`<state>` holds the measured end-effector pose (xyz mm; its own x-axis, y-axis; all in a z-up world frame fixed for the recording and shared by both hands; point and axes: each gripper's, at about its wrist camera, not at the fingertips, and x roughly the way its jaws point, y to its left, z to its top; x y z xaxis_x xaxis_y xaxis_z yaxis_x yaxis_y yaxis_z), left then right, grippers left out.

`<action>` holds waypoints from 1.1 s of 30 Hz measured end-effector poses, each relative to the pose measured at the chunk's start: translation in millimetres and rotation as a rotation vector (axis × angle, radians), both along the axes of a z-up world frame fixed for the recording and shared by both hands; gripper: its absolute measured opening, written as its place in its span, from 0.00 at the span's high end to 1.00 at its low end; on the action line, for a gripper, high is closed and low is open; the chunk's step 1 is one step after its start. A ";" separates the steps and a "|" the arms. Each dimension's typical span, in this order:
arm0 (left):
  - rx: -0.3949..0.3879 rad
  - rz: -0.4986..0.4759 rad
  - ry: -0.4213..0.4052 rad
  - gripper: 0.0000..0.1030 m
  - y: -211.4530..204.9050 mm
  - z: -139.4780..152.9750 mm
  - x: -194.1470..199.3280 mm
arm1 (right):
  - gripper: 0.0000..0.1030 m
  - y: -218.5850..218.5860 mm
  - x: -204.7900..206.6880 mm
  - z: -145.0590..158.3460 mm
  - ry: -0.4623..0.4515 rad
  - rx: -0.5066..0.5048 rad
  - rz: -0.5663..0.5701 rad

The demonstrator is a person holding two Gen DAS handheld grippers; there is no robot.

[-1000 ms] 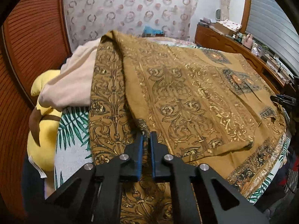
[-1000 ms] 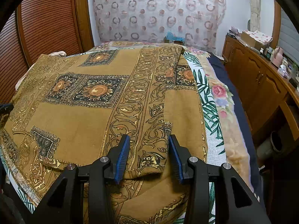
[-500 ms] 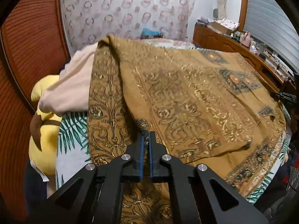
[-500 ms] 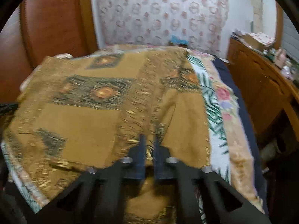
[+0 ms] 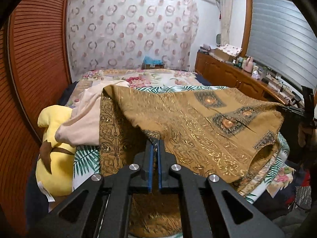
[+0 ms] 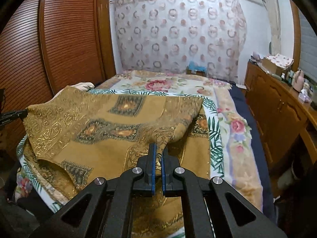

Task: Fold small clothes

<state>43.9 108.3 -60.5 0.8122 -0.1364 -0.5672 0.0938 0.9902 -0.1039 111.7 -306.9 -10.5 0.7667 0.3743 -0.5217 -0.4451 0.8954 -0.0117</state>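
A mustard-brown garment (image 5: 198,127) with gold scrollwork and dark medallions lies across the near end of the bed. My left gripper (image 5: 155,144) is shut on its left near edge and holds it raised off the bed. My right gripper (image 6: 158,148) is shut on the right near edge of the same garment (image 6: 103,130) and lifts it too. The cloth between them hangs as a raised, folded-back sheet, with a lower layer still on the bed. The other gripper shows at the frame edge in each view.
A floral and palm-leaf bedspread (image 6: 231,130) covers the bed. A cream garment (image 5: 85,119) and a yellow plush toy (image 5: 55,154) lie at the left. A wooden louvred wardrobe (image 6: 49,45) stands left, a wooden dresser (image 6: 277,107) with clutter right.
The right gripper closed on the garment's edge. Both grippers rose and pulled back, lifting the near part of the garment off the bed so its far edge slid toward me.
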 end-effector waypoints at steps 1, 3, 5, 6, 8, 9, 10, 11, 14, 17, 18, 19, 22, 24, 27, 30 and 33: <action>-0.008 0.003 0.000 0.96 2.5 0.0 -5.5 | 0.96 -2.2 -4.3 1.1 -0.003 0.000 0.000; -0.014 0.010 0.000 0.96 5.7 -2.5 -12.5 | 0.96 -7.2 -12.5 1.4 0.001 -0.003 0.002; -0.013 0.020 0.009 0.96 9.4 -8.1 -19.1 | 0.96 -10.4 -21.2 -1.2 0.005 -0.005 0.008; -0.009 0.024 0.019 0.96 10.4 -12.9 -21.2 | 0.96 -11.6 -24.2 -3.8 0.010 -0.008 0.008; -0.011 0.033 0.049 0.96 12.8 -24.9 -22.6 | 0.96 -12.7 -27.9 -12.0 0.030 -0.020 0.008; -0.013 0.035 0.065 0.96 13.5 -31.4 -22.6 | 0.96 -13.4 -27.8 -14.1 0.042 -0.027 0.008; -0.015 0.035 0.081 0.96 13.6 -38.6 -22.1 | 0.96 -14.1 -27.5 -21.6 0.055 -0.037 0.004; -0.016 0.037 0.093 0.96 12.6 -43.3 -21.8 | 0.96 -14.2 -26.0 -25.5 0.068 -0.042 -0.001; -0.015 0.050 0.119 0.96 11.3 -54.7 -22.0 | 0.96 -13.9 -19.4 -36.5 0.106 -0.042 -0.009; -0.013 0.063 0.120 0.96 7.6 -58.5 -23.3 | 0.96 -10.6 -16.3 -40.3 0.119 -0.050 -0.015; -0.011 0.064 0.118 0.96 5.7 -58.6 -24.2 | 0.96 -9.6 -16.3 -39.4 0.119 -0.055 -0.018; -0.008 0.064 0.117 0.96 4.4 -58.2 -25.4 | 0.96 -8.3 -15.4 -38.7 0.119 -0.061 -0.020; 0.000 0.067 0.116 0.95 2.3 -57.4 -27.8 | 0.96 -4.9 -18.9 -35.8 0.117 -0.065 -0.021; 0.001 0.070 0.116 0.95 2.2 -57.1 -28.3 | 0.96 -4.3 -21.6 -34.0 0.114 -0.063 -0.024; 0.012 0.076 0.114 0.93 1.3 -56.1 -29.2 | 0.96 -4.6 -25.2 -36.5 0.112 -0.062 -0.025; 0.029 0.084 0.104 0.92 0.0 -52.7 -31.7 | 0.96 -9.4 -27.8 -39.4 0.109 -0.060 -0.024; 0.043 0.092 0.088 0.83 -1.1 -47.0 -34.0 | 0.96 -12.2 -30.5 -38.0 0.104 -0.054 -0.025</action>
<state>9.9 107.2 -107.5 0.7669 -0.0374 -0.6407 -0.0057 0.9979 -0.0651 81.2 -319.1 -48.5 0.7164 0.3248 -0.6175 -0.4237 0.9057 -0.0152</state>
